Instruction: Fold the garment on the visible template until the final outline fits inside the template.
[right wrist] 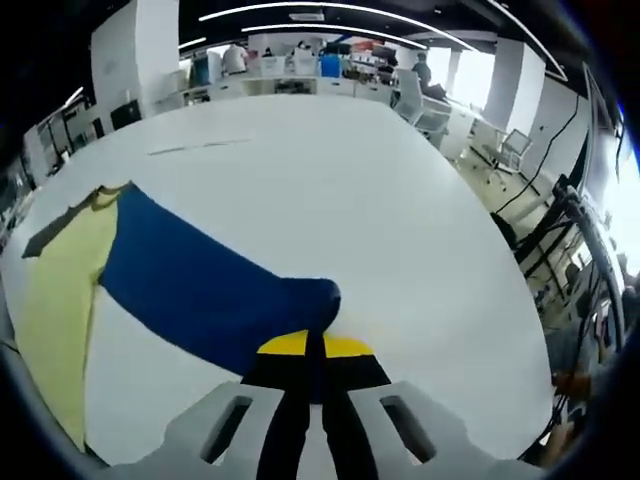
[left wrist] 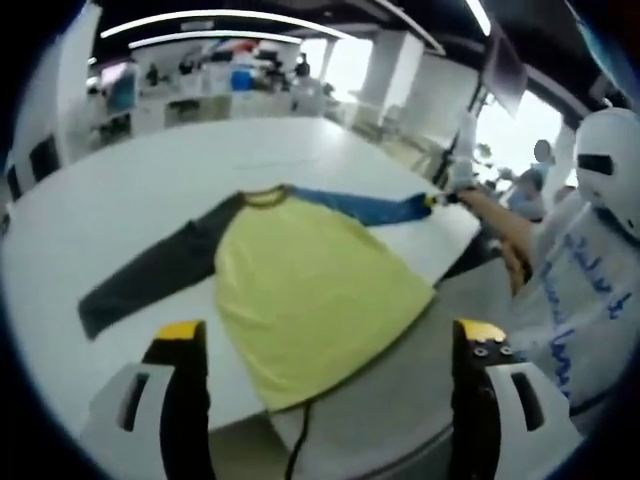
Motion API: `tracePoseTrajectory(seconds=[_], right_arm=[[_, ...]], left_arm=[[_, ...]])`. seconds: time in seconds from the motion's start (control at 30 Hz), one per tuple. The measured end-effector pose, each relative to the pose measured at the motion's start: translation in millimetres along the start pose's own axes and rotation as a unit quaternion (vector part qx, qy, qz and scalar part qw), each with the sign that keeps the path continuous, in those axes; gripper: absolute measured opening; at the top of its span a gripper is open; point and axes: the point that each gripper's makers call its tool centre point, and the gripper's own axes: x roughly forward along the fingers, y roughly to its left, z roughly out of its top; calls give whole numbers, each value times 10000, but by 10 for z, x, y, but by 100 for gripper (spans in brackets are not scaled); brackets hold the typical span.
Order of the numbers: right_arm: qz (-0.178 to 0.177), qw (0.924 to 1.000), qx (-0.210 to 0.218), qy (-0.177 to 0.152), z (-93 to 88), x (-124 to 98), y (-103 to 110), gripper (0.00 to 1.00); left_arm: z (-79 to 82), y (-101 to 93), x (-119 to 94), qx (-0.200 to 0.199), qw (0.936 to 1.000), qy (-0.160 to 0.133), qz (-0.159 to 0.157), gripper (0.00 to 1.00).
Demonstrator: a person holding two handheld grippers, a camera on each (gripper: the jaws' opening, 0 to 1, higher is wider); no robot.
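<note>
A long-sleeved shirt with a yellow body (left wrist: 310,290) lies flat on the white table (left wrist: 150,170). Its dark grey sleeve (left wrist: 150,275) runs out to the left and its blue sleeve (left wrist: 360,205) to the right. My left gripper (left wrist: 325,345) hangs open above the shirt's hem near the table's front edge. In the right gripper view the blue sleeve (right wrist: 200,285) stretches from the yellow body (right wrist: 60,300) toward me, and my right gripper (right wrist: 315,350) is shut on its cuff. That right gripper (left wrist: 445,192) also appears far right in the left gripper view, held by a person's arm.
A person in white clothing (left wrist: 590,300) stands at the table's right edge. A dark cable (left wrist: 298,440) hangs below the table's front edge. Desks, chairs and shelves (right wrist: 300,70) line the far side of the room, with chairs (right wrist: 440,110) beyond the table.
</note>
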Motion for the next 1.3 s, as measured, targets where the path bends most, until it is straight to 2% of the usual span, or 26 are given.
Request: tracePoseTrajectory(seconds=[0.5, 0.77, 0.9, 0.97, 1.3], right_arm=[[159, 9987, -294, -380, 531, -220, 492, 2], [444, 9947, -660, -653, 909, -257, 997, 2], [570, 9926, -818, -700, 1071, -199, 1130, 2], [676, 9906, -943, -720, 1184, -199, 1424, 2], [1037, 9842, -1228, -747, 1287, -155, 1891, 2]], left_arm=[[27, 9, -87, 148, 9993, -231, -269, 99], [-45, 9, -159, 169, 9989, -263, -364, 100], [-54, 28, -198, 174, 9987, -299, -368, 100], [-57, 44, -235, 195, 9986, -339, -351, 100], [-98, 36, -267, 216, 9983, -356, -411, 100]])
